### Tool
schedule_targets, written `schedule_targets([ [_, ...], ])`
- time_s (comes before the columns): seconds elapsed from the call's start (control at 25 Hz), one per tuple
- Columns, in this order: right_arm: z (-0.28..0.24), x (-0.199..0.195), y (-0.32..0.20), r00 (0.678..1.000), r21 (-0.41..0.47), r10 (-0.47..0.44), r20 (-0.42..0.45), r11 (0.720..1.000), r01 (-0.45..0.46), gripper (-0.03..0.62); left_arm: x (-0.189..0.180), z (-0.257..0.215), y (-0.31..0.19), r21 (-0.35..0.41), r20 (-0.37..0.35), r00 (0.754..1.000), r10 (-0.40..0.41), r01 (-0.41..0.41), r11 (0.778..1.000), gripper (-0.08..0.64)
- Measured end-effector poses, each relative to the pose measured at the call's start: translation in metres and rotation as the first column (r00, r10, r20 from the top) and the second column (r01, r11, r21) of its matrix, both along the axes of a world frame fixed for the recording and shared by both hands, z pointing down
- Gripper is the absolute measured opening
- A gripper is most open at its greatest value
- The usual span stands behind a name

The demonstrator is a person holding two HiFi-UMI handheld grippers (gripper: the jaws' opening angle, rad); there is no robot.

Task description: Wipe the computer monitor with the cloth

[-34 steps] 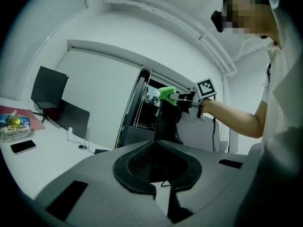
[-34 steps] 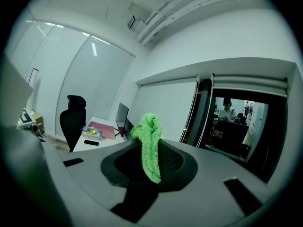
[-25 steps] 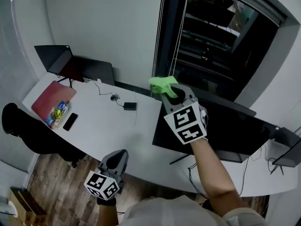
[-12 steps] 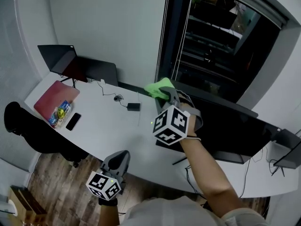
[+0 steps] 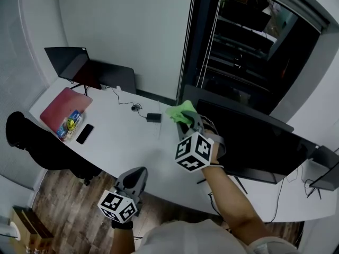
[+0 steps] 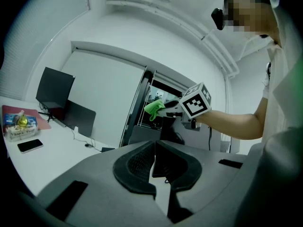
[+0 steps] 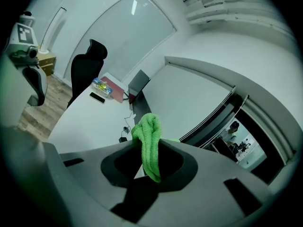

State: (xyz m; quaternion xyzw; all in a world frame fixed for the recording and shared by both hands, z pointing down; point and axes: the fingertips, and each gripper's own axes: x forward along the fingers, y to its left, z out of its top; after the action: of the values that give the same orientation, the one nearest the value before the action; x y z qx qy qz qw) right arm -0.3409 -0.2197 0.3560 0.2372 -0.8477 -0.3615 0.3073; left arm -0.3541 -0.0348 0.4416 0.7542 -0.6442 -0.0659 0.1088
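The wide black monitor (image 5: 254, 142) stands on the white desk (image 5: 122, 142) at the right. My right gripper (image 5: 186, 121) is shut on a green cloth (image 5: 180, 111), which it holds against the monitor's upper left edge. In the right gripper view the cloth (image 7: 148, 138) hangs folded between the jaws of the right gripper (image 7: 147, 163). My left gripper (image 5: 133, 180) hangs low in front of the desk's near edge, shut and holding nothing. From the left gripper (image 6: 153, 162) I see the cloth (image 6: 152, 109) further off.
At the desk's far left stand a smaller monitor (image 5: 68, 62) and a dark screen (image 5: 110, 78). A red folder (image 5: 60, 109), a phone (image 5: 85, 133) and a black adapter (image 5: 154, 117) with cables lie on the desk. A black chair (image 5: 37, 151) stands at the left.
My right gripper has come down and a little left with the cloth, from near the monitor's top corner to lower on its left edge. The left gripper has barely moved.
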Motion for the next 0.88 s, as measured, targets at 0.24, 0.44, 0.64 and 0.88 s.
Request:
schedule_targets([
  [0.24, 0.017, 0.007, 0.006, 1.000, -0.035, -0.002, 0.023, 0.999, 0.003, 0.067, 0.003, 0.002, -0.002, -0.004, -0.001, 1.000, 0.009, -0.009, 1.000, 0.021],
  [0.44, 0.037, 0.012, 0.012, 0.999, -0.092, -0.006, 0.032, 0.996, 0.009, 0.067, 0.009, 0.004, -0.001, -0.011, 0.001, 1.000, 0.015, -0.015, 1.000, 0.021],
  [0.64, 0.060, 0.013, 0.017, 1.000, -0.147, -0.006, 0.021, 0.989, 0.009, 0.067, 0.011, 0.008, 0.003, -0.022, -0.001, 1.000, 0.016, -0.016, 1.000, 0.021],
  [0.88, 0.081, 0.015, 0.019, 1.000, -0.181, -0.009, 0.001, 0.983, 0.009, 0.067, 0.010, 0.007, 0.003, -0.021, -0.002, 1.000, 0.013, -0.013, 1.000, 0.021],
])
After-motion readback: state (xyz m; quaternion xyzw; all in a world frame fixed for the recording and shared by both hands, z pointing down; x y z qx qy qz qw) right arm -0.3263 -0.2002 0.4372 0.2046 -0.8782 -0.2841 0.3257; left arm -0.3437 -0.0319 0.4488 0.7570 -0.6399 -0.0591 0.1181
